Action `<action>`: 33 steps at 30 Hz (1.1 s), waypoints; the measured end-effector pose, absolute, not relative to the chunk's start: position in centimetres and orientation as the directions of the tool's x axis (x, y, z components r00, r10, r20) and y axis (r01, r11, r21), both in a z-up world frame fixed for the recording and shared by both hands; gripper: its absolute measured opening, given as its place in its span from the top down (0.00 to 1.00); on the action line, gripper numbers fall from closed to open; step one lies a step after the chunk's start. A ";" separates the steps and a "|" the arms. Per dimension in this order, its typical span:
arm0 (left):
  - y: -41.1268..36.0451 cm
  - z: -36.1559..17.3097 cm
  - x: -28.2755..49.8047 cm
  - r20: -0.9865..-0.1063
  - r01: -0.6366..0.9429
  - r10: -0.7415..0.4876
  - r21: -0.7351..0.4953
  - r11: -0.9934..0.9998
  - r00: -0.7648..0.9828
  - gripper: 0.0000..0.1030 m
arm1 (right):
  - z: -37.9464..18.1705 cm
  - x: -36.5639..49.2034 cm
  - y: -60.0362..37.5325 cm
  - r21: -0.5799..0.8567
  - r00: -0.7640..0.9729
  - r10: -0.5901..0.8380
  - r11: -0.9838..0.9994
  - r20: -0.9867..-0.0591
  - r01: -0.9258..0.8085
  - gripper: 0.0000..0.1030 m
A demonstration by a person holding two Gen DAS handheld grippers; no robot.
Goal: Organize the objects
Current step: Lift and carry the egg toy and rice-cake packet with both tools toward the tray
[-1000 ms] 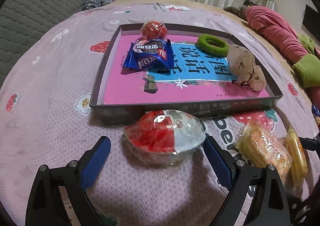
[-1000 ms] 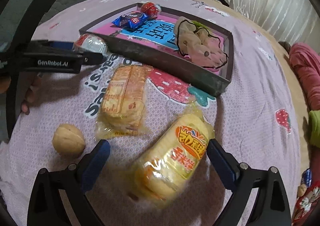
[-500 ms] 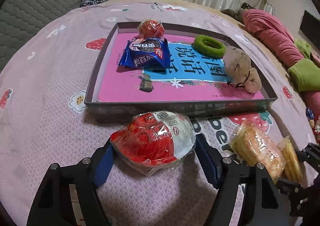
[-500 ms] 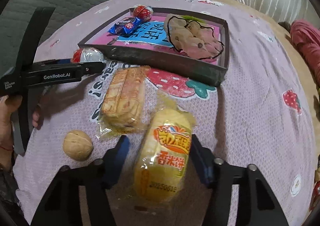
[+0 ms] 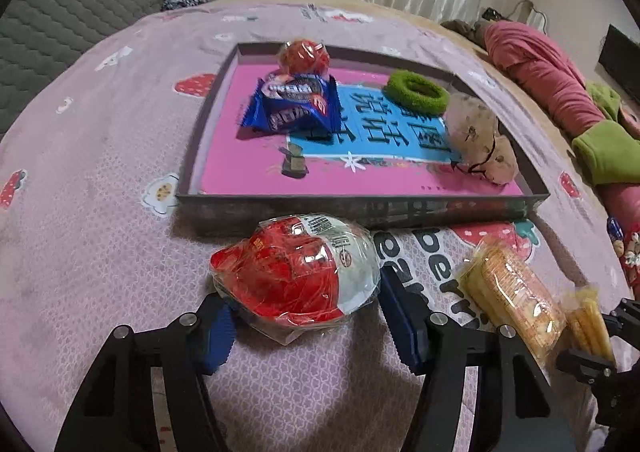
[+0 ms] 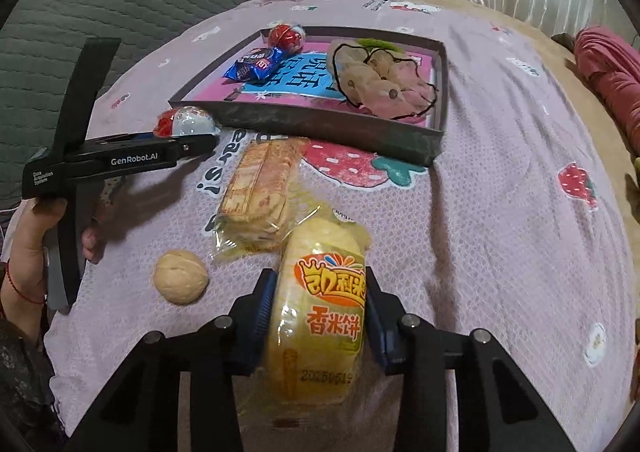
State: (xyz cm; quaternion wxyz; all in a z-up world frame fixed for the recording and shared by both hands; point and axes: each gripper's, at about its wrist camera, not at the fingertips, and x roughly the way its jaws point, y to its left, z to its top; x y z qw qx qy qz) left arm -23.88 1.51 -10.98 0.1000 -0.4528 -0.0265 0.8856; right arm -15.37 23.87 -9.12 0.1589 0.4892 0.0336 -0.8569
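Left gripper (image 5: 308, 316) clamps the red-and-white plastic-wrapped snack (image 5: 298, 276); right gripper (image 6: 318, 316) clamps the yellow rice-cracker packet (image 6: 320, 304), seemingly lifted; grey shallow tray (image 5: 360, 206) at twelve o'clock

— What can be read near the right gripper (image 6: 318, 316)?
— The yellow rice-cracker pack (image 6: 318, 316) clamped between its fingers reads "香米饼", with a date starting "2025" below.
— And off to its left?
— "GenRobot.AI" in white on the left gripper (image 6: 176, 140).
— Ahead of them?
— Part of "berry" on the bedsheet (image 5: 448, 280); large Chinese characters on the tray's blue panel (image 5: 384, 124), not legible.
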 end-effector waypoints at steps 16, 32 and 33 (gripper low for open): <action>1.0 -5.4 -18.2 -0.753 -0.158 0.206 -0.136 -0.978 -0.626 0.36 | -4.3 -11.9 22.9 0.116 -0.530 -0.252 -0.954 -0.810 0.277 0.60; 1.5 2.5 -11.3 -0.684 -0.166 0.181 -0.089 -0.982 -0.707 0.36 | 3.4 -8.7 20.0 0.081 -0.637 -0.247 -0.957 -0.730 0.278 0.60; 1.4 2.8 -11.1 -0.682 -0.165 0.182 -0.091 -0.982 -0.708 0.36 | 3.8 -8.7 20.0 0.072 -0.646 -0.238 -0.959 -0.725 0.273 0.60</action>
